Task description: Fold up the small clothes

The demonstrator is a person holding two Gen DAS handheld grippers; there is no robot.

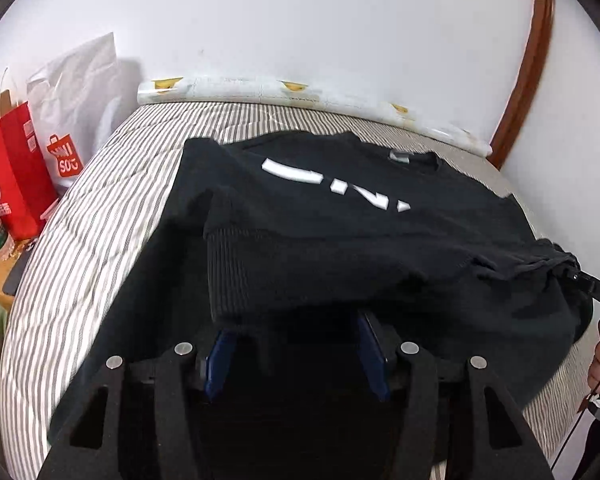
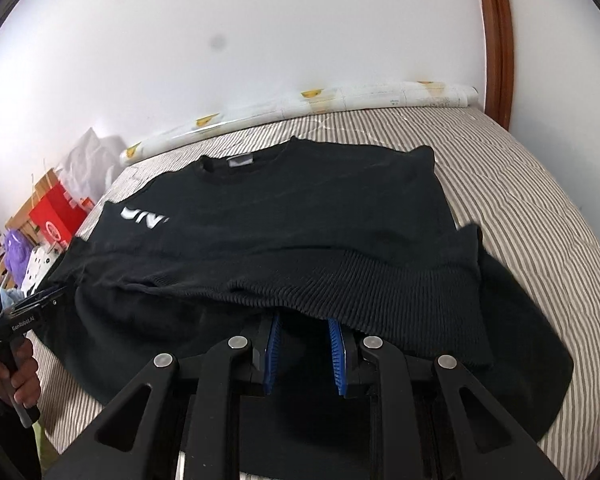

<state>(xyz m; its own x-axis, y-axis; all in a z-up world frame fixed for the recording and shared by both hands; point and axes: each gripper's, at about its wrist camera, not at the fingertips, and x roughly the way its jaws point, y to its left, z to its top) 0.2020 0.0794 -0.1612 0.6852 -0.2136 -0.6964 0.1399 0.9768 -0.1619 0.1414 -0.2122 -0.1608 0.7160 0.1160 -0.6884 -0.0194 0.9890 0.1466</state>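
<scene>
A: Where is the garment? I make out a black sweatshirt (image 2: 284,216) spread on the striped bed (image 2: 520,208), collar (image 2: 240,162) toward the wall, white lettering (image 1: 336,184) across the chest; its ribbed hem (image 2: 380,292) is lifted and carried up over the body.

B: Agreed; the right gripper (image 2: 304,354) looks pinched on that ribbed hem, blue pads (image 2: 336,356) narrow with the knit draped right over their tips; the left gripper (image 1: 296,352) stands spread, hem cloth lying over the gap, and I would not call that a grip.

A: How will it handle?

B: Soft and limp, I'd judge; thick enough to have some weight and to sag between two holds; not slippery, not fragile; the ribbing is the firmest part, so it gives the pads something to bite.

A: So take it at the hem, out toward each corner?

B: Yes; a hold mid-hem lets the sides droop and wrinkle the fold.
</scene>
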